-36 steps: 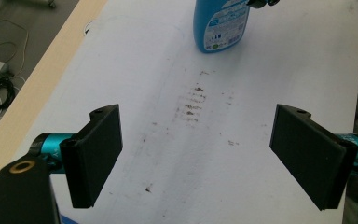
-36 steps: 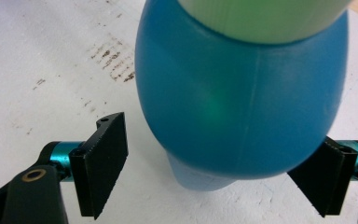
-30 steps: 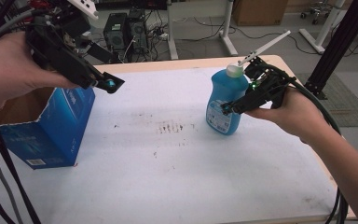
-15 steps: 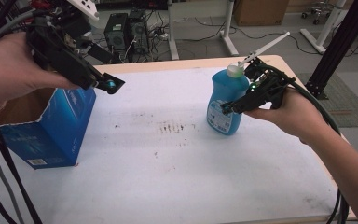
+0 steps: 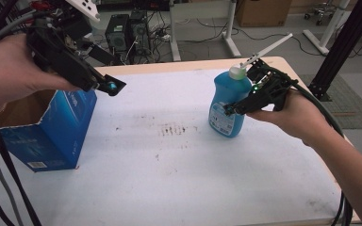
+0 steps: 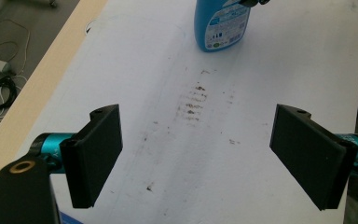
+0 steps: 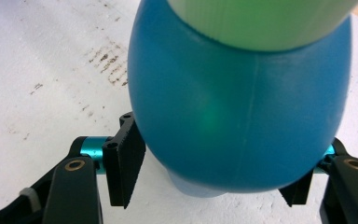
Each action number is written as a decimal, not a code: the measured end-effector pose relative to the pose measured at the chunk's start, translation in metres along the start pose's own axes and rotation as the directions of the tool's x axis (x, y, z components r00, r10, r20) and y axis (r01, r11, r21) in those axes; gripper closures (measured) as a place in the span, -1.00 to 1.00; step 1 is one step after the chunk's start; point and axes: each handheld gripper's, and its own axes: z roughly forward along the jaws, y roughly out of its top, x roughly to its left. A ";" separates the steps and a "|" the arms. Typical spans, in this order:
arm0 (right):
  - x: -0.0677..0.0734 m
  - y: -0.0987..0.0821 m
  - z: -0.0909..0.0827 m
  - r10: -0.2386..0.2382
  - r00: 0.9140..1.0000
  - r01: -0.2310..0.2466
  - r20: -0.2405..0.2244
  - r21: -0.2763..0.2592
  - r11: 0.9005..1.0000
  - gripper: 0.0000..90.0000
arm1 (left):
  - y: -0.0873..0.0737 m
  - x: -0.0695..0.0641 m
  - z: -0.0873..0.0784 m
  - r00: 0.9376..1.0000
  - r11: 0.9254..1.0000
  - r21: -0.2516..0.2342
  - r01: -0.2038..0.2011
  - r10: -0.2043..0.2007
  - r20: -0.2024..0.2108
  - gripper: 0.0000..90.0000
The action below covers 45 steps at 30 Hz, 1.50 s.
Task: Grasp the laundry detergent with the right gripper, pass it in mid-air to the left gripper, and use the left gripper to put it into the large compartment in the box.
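Your right hand-held gripper (image 5: 229, 110) sits around the blue detergent bottle (image 5: 228, 104), which stands upright on the white table (image 5: 169, 179) toward its far right side. The jaws have just been closing, with the bottle between them. In the right gripper view, the pads (image 7: 125, 161) meet the widest part of the bottle body (image 7: 237, 107) on both flanks, so treat this as a grip on the bottle. Gripping low on the body, below the pale green cap (image 5: 238, 71), likely keeps the bottle from tipping once you lift it.

Your left hand-held gripper (image 5: 112, 88) hovers with jaws wide and nothing between them, above the open blue carton (image 5: 52, 132) at the left of the table. In the left gripper view its pads (image 6: 95, 154) frame bare table. Holding it there probably readies it to steady the carton while the bottle goes in.

The bottle label (image 5: 220, 121) carries print too small to read. The carton shows a barcode patch (image 5: 37, 165); its lettering cannot be read.
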 end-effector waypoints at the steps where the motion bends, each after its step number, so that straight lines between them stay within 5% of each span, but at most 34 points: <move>1: 0.000 0.000 0.000 0.000 1.000 0.000 0.002 0.001 1.000 -0.24 | 0.000 0.000 0.000 1.000 1.000 0.001 0.000 0.000 -0.001 -0.62; 33: 0.001 -0.001 0.001 -0.035 0.999 0.036 0.041 -0.022 0.999 0.02 | 0.001 0.001 -0.003 1.000 1.000 -0.004 -0.006 0.006 -0.005 -0.62; 40: 0.001 0.008 -0.002 -0.103 0.994 0.102 -0.033 -0.013 0.995 0.04 | 0.007 0.001 -0.008 1.000 1.000 -0.001 -0.024 0.024 -0.005 -0.62; 45: 0.004 0.024 -0.012 -0.187 0.978 0.183 -0.095 -0.048 0.982 0.04 | 0.014 0.002 -0.011 0.999 0.999 -0.002 -0.044 0.044 0.004 -0.62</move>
